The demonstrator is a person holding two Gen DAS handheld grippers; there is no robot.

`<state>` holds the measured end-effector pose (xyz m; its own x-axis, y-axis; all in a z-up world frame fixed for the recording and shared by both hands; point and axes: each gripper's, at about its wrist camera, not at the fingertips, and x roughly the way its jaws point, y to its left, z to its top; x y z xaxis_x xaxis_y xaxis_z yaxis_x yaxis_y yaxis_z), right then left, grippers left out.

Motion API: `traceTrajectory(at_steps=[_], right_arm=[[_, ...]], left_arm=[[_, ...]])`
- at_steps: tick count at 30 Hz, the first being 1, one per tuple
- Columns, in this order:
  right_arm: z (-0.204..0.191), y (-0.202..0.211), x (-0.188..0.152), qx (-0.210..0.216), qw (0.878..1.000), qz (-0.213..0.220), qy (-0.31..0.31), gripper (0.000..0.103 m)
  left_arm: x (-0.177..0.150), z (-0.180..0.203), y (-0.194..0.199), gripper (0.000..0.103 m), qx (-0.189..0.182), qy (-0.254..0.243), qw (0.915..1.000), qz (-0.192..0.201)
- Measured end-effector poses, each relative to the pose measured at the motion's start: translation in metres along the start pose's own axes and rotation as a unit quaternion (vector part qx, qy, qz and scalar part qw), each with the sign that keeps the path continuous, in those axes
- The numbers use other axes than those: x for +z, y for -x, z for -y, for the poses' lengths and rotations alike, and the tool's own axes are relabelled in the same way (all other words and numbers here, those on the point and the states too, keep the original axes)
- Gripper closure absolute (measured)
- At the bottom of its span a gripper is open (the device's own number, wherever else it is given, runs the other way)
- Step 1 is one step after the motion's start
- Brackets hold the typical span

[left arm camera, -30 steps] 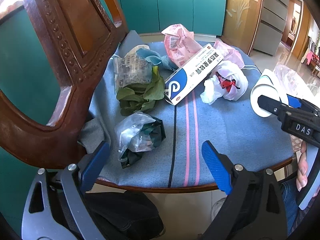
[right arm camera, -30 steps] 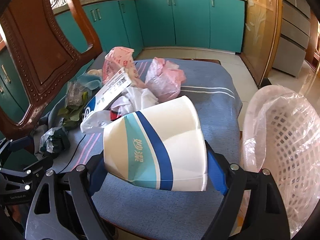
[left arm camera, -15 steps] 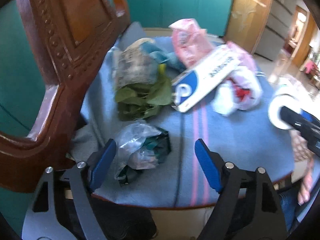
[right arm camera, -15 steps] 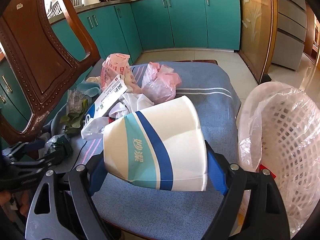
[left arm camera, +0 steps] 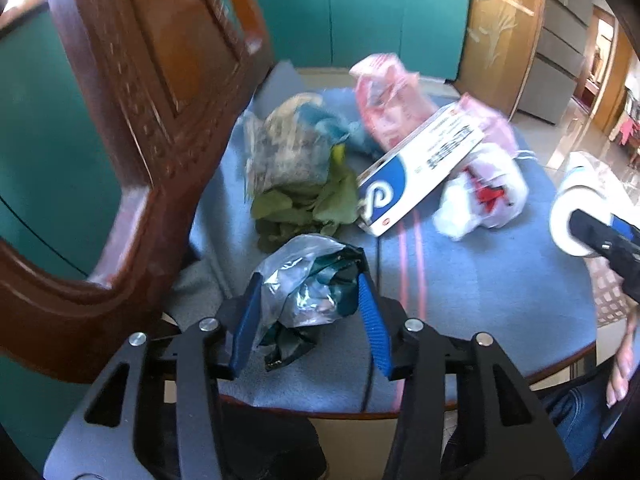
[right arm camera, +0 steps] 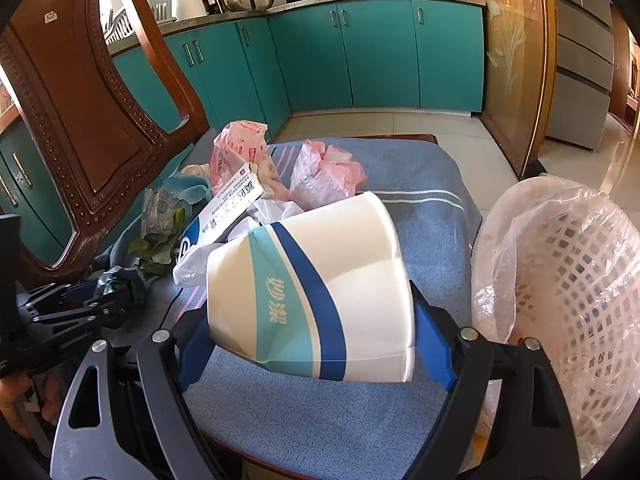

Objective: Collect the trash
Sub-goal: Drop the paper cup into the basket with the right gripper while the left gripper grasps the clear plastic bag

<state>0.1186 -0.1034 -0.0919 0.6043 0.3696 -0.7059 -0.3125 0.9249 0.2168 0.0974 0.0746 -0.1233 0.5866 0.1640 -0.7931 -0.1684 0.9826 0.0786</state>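
A crumpled clear and dark green plastic wrapper (left arm camera: 308,280) lies near the front edge of a chair seat covered with blue cloth (left arm camera: 480,280). My left gripper (left arm camera: 310,312) straddles it. Its jaws are closing, and both blue pads touch the wrapper's sides. From the right wrist view the same gripper (right arm camera: 80,304) sits at the far left over the wrapper (right arm camera: 116,280). My right gripper (right arm camera: 312,320) is shut on a white paper cup (right arm camera: 320,280) with blue and teal stripes. It holds the cup on its side above the seat, beside a lined white basket (right arm camera: 560,280).
More trash lies on the seat: a blue and white box (left arm camera: 416,168), green leaves (left arm camera: 304,208), pink bags (left arm camera: 384,92) and a white bag (left arm camera: 480,200). The carved wooden chair back (left arm camera: 140,120) rises close on the left. A person's hand (left arm camera: 620,368) shows at the right edge.
My left gripper has come forward over the crumpled wrapper and its jaws have narrowed from wide apart to touching it. The right gripper and its cup have stayed put.
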Motion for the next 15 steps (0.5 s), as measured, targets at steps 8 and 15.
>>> traceTrajectory(at_steps=[8,15], right_arm=[[0.017,0.033,0.009,-0.038,0.997,0.073,-0.014,0.020],[0.112,0.094,0.000,-0.200,0.961,0.141,-0.128,0.020]], left_arm=[[0.019,0.032,0.053,0.054,-0.053,-0.029,0.9958,0.069],[0.051,0.097,0.073,0.054,-0.143,-0.085,0.9807,0.104]])
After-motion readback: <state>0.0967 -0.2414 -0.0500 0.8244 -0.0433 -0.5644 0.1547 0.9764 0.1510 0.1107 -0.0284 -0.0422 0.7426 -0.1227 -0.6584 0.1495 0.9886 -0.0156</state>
